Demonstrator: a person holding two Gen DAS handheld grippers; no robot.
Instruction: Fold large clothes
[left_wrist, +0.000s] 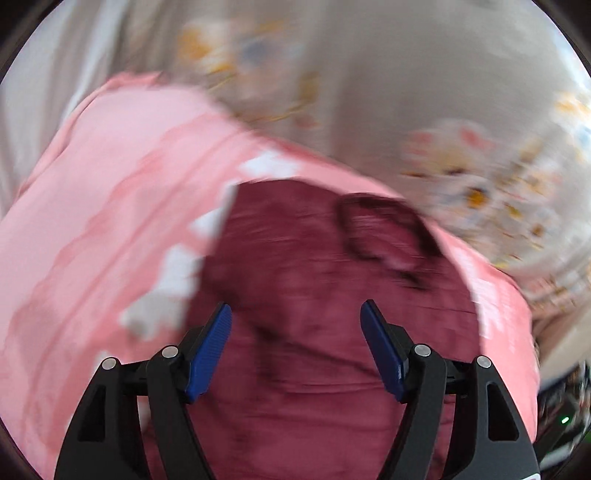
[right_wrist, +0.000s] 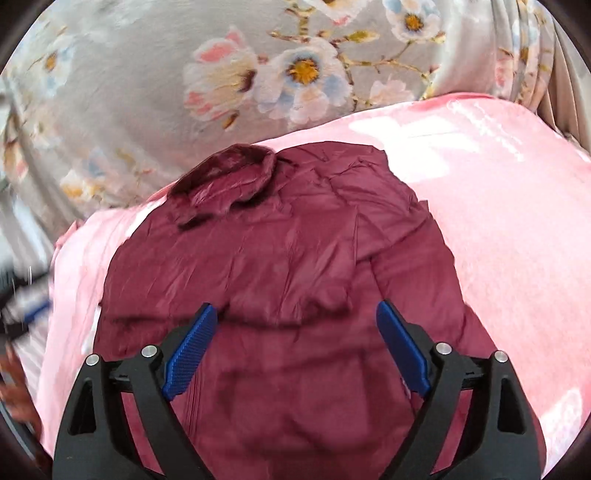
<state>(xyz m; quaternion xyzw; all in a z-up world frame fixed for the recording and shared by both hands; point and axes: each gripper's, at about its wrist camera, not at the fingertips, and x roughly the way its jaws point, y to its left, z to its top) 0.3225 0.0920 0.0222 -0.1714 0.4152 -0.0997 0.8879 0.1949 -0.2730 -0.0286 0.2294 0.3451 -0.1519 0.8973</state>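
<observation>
A dark red padded jacket (right_wrist: 280, 258) with a fur-edged collar (right_wrist: 225, 177) lies spread on a pink blanket (right_wrist: 509, 221). It also shows in the blurred left wrist view (left_wrist: 314, 295), collar (left_wrist: 380, 229) at upper right. My left gripper (left_wrist: 295, 314) is open and empty above the jacket. My right gripper (right_wrist: 295, 317) is open and empty above the jacket's middle. The blue pads (right_wrist: 192, 350) hold nothing.
The pink blanket (left_wrist: 92, 221) lies on a grey bedsheet with a flower print (right_wrist: 221, 81), which surrounds it at the top in both views. A blurred dark shape (right_wrist: 22, 317) shows at the left edge of the right wrist view.
</observation>
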